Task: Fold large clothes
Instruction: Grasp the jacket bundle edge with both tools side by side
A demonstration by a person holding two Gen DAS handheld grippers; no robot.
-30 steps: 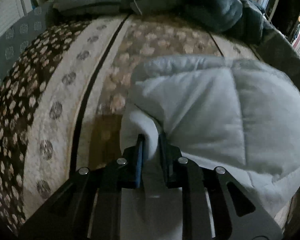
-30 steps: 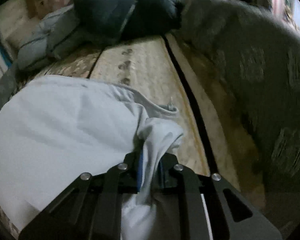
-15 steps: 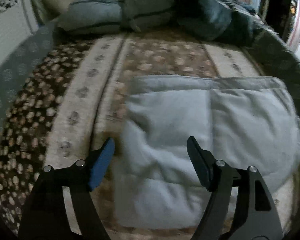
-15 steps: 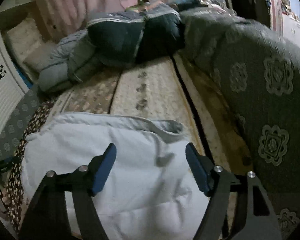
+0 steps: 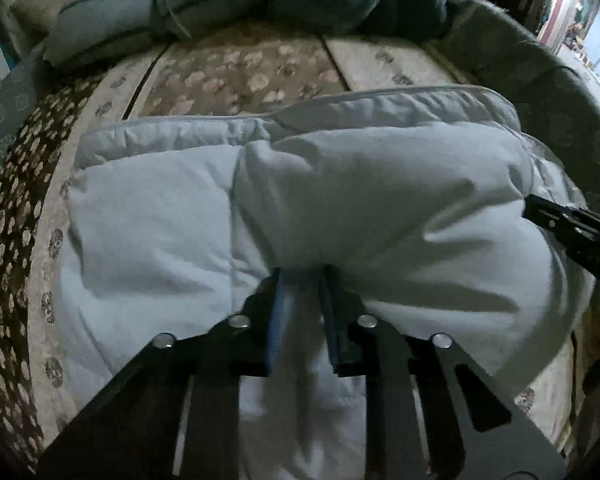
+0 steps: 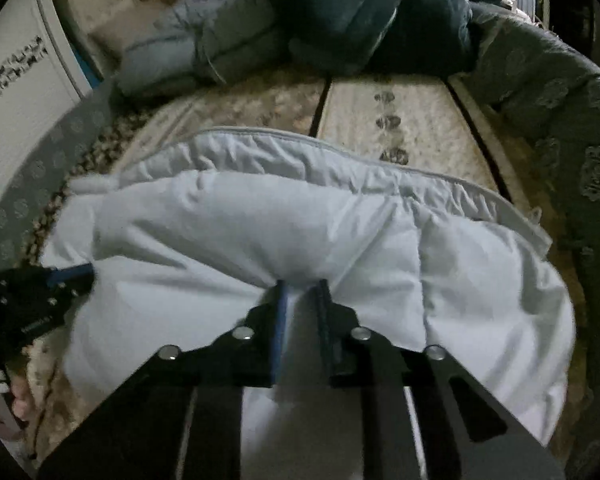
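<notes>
A pale blue-white padded garment (image 5: 340, 184) lies folded on a patterned bed cover (image 5: 240, 72); it also shows in the right wrist view (image 6: 284, 232). My left gripper (image 5: 302, 276) is shut on a bunched fold at the garment's near edge. My right gripper (image 6: 302, 290) is shut on another fold of the same near edge. The right gripper shows at the right edge of the left wrist view (image 5: 572, 224); the left gripper shows at the left edge of the right wrist view (image 6: 40, 292). The pinched cloth hides the fingertips.
Folded dark blue and grey-blue quilted clothes (image 6: 300, 28) are piled at the far end of the bed. A dark grey patterned blanket (image 6: 572, 128) runs along the right side. A white cabinet (image 6: 24, 76) stands at the left.
Both grippers were open above the flat garment half a second ago. They have since dropped to its near edge and shut on folds of it, which now bulge upward.
</notes>
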